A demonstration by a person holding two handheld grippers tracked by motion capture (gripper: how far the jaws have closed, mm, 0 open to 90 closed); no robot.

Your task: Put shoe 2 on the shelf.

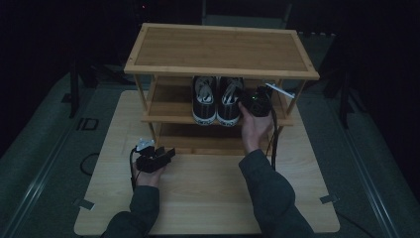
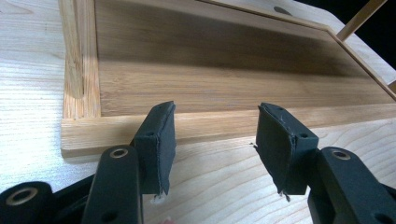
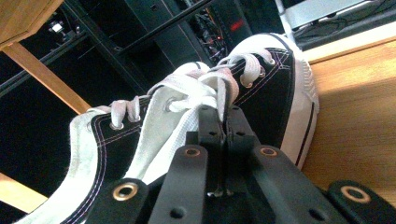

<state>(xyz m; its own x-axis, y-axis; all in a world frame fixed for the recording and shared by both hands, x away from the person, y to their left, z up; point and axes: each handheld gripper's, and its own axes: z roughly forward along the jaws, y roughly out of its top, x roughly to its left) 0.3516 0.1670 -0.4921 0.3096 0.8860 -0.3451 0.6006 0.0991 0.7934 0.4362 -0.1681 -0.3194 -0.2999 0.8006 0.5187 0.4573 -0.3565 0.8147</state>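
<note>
A person at a wooden table [image 1: 208, 198] works a three-tier bamboo shoe rack [image 1: 220, 49], a gripper in each hand. The right gripper [image 3: 223, 114], reaching into the middle shelf [image 1: 168, 106], has its jaws pressed together on the side of the right sneaker [image 3: 261, 93], next to the white laces [image 3: 205, 93]. In the high view that sneaker [image 1: 230, 101] stands at about 12 o'clock from the table's centre, toe toward the person, just beside its twin, the left sneaker [image 1: 204, 101], which sits at its 9 o'clock. The left gripper [image 2: 212, 140] hovers over the tabletop at roughly 8 o'clock from the shoes, jaws apart and holding nothing, pointed at the rack's bottom shelf [image 2: 233, 79].
</note>
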